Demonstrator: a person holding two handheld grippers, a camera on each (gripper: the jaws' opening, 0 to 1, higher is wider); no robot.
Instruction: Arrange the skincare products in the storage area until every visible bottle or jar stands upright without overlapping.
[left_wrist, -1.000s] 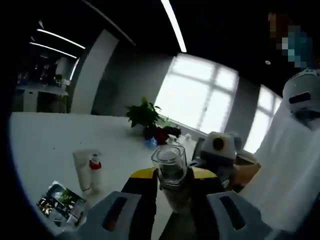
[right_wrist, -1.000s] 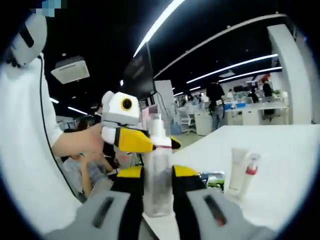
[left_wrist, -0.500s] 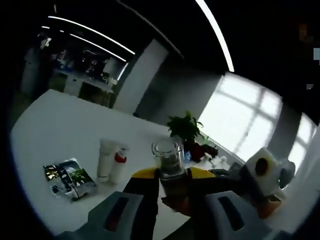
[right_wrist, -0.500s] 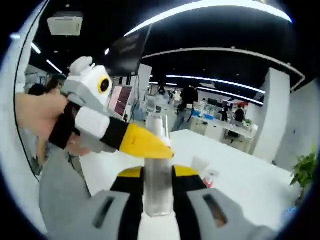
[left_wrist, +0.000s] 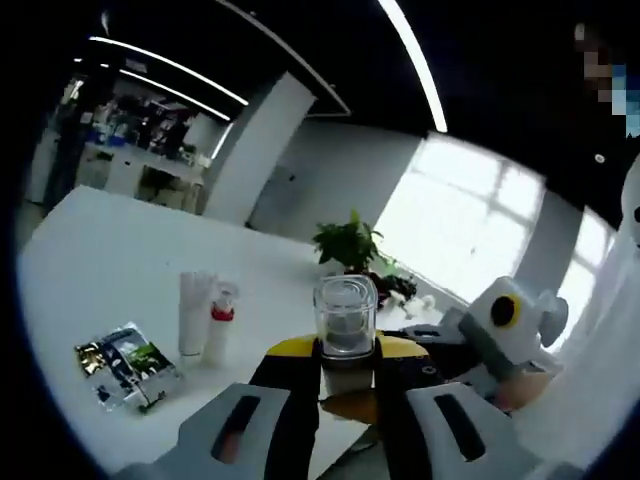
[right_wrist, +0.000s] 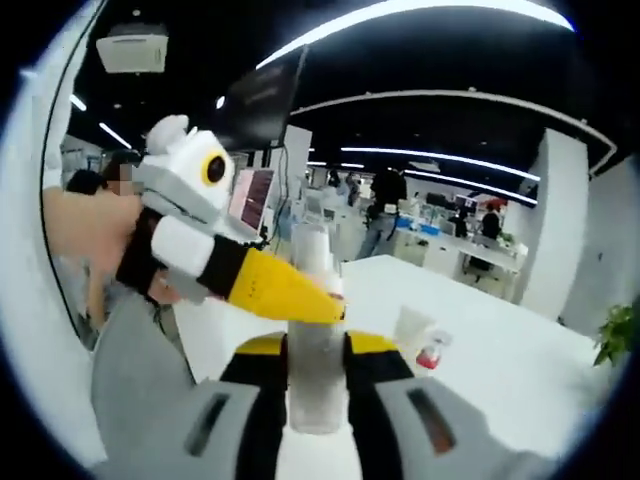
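In the left gripper view the left gripper (left_wrist: 346, 362) has its yellow-tipped jaws closed against the sides of a clear cylindrical bottle with a transparent cap (left_wrist: 345, 325); the bottle is held upright between the jaws, its long axis vertical in that view and its cap end pointing up, away from the white worktop (left_wrist: 90, 250). The right gripper (left_wrist: 500, 335) enters this view from the right, its jaws reaching toward the same bottle from the side. In the right gripper view the right gripper (right_wrist: 316, 352) is likewise shut around the frosted lower body of the bottle (right_wrist: 316, 370), which rises vertically between its jaws, and the left gripper's yellow jaw lies across the bottle near its upper part. Whether the bottle's base touches the worktop cannot be told. Toward the left part of the worktop, well apart from the held bottle, a white squeeze tube (left_wrist: 190, 312) and a small white bottle with a red collar (left_wrist: 217, 320) stand upright just beside each other, long axes vertical. A flat printed sachet (left_wrist: 125, 362) lies near them, closer to the worktop's near edge. A green potted plant (left_wrist: 348, 243) stands at the far edge.
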